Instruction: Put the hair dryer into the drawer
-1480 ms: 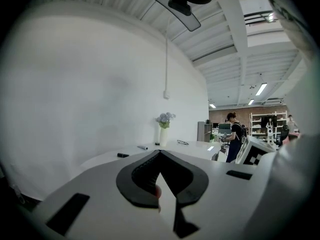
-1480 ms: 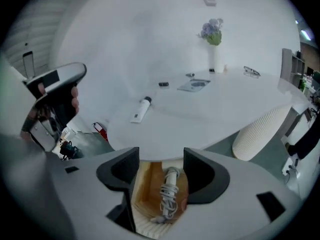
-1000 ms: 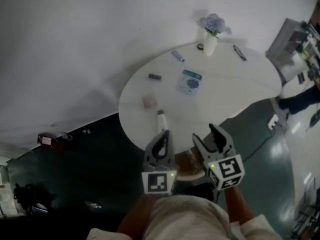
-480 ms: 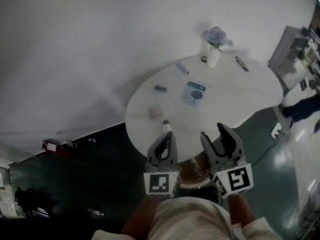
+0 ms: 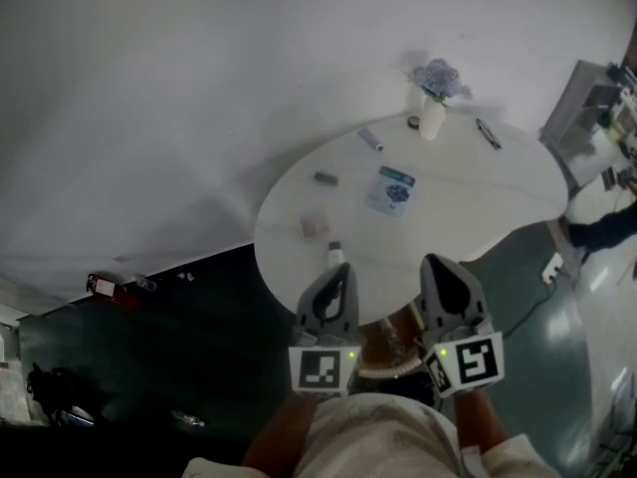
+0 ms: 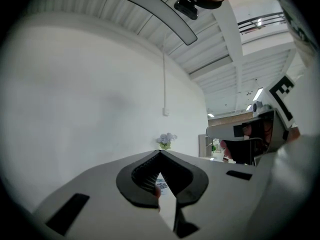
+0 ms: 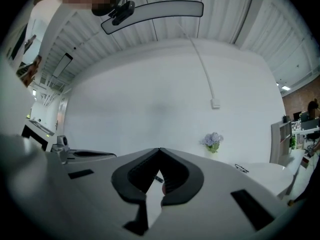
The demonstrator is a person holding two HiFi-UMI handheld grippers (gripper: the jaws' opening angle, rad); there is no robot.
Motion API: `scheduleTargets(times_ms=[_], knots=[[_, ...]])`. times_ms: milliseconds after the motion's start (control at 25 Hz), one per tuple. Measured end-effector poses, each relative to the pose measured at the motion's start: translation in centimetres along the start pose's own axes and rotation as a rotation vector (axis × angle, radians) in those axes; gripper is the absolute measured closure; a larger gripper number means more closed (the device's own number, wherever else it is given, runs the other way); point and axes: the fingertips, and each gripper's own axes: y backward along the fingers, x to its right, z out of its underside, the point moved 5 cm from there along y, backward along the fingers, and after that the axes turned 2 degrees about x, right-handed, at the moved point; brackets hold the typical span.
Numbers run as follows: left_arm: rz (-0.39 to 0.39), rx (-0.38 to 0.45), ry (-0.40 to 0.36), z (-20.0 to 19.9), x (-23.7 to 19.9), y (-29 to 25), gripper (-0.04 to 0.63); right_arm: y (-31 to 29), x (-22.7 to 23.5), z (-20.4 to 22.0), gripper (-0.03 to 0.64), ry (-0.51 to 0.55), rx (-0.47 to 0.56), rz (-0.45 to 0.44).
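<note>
One round white bench (image 5: pixel 498 197) carries the clutter. Two grey hand-held grippers are held level and side by side over its near edge, apparently a carrying pose rather than a grasp: the left gripper (image 5: pixel 340 272) has its jaws shut tip to tip on nothing, and the right gripper (image 5: pixel 440 265) has just closed its jaws, likewise empty. On the bench stand one white vase of lilac flowers (image 5: pixel 431 118), one blue-and-white card (image 5: pixel 390 189) and one small white dark-capped bottle (image 5: pixel 335 255), spaced as if merely left there; no hair dryer or drawer shows in any view.
</note>
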Motion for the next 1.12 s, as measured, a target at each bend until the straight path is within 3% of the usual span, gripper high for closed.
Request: scheduleTargets(times_ms=[1120], knots=[[0.025, 0.006, 0.009, -1.0, 1.6, -0.6, 0.600, -0.2, 0.9, 1.5, 0.611, 0.073, -0.067, 0.049]])
